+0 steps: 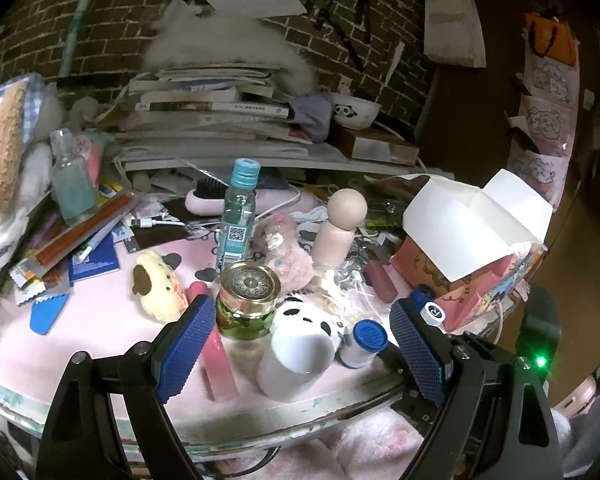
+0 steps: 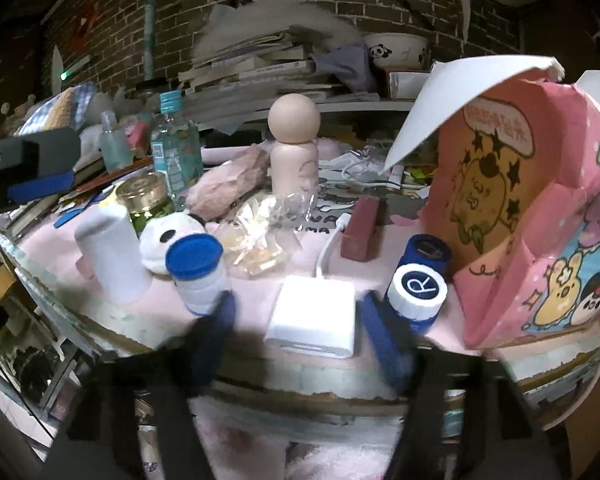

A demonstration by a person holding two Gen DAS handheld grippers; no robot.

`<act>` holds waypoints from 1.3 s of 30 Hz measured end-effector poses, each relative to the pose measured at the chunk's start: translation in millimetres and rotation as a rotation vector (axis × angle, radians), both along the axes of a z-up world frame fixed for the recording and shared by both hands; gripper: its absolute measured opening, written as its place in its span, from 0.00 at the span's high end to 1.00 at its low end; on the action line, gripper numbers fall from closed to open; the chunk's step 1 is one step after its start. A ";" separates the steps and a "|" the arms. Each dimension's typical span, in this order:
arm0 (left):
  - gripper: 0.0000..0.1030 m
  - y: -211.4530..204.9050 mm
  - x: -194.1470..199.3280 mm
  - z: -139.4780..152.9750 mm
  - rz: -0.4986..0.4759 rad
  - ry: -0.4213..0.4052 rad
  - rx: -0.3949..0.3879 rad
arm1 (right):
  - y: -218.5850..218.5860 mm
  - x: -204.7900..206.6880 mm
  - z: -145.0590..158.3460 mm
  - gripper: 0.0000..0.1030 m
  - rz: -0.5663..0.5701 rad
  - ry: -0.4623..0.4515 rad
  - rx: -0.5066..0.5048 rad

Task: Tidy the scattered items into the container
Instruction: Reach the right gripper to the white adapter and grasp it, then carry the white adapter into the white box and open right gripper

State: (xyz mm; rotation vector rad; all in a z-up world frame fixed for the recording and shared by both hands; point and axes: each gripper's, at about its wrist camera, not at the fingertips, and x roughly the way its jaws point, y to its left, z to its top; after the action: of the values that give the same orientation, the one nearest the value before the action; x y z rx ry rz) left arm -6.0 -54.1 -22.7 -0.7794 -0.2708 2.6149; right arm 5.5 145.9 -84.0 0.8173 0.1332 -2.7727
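The pink cartoon box [image 2: 520, 220] stands open at the right of the pink table mat, white flaps up; the left wrist view shows the box [image 1: 472, 240] too. My right gripper [image 2: 300, 332] is open at the table's near edge, its blurred blue pads on either side of a white adapter block [image 2: 312, 316]. A blue-and-white case marked R [image 2: 418, 292] stands just right of it. My left gripper [image 1: 300, 344] is open wide and holds nothing. A gold-lidded green jar [image 1: 248, 300], a white cylinder [image 1: 296, 356], a panda plush [image 1: 304, 312] and a blue-capped bottle [image 1: 364, 342] stand ahead between its fingers.
A wooden peg doll [image 2: 294, 148], a clear bottle with a teal cap [image 1: 238, 216], a yellow plush [image 1: 160, 284], a maroon block [image 2: 360, 232] and a cellophane packet [image 2: 256, 236] crowd the mat. Stacked books [image 1: 212, 120] and a panda bowl [image 1: 354, 110] sit behind, against a brick wall.
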 end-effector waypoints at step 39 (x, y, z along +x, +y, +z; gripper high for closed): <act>0.15 -4.2 -5.4 -7.8 -0.002 -0.049 0.043 | 84.3 7.0 149.7 0.64 0.074 0.087 -0.097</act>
State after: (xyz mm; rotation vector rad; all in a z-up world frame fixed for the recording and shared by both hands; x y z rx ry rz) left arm -11.4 -58.3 -30.5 -0.8294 -0.3387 2.5823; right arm 12.5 230.2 65.7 0.6547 0.0434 -2.7219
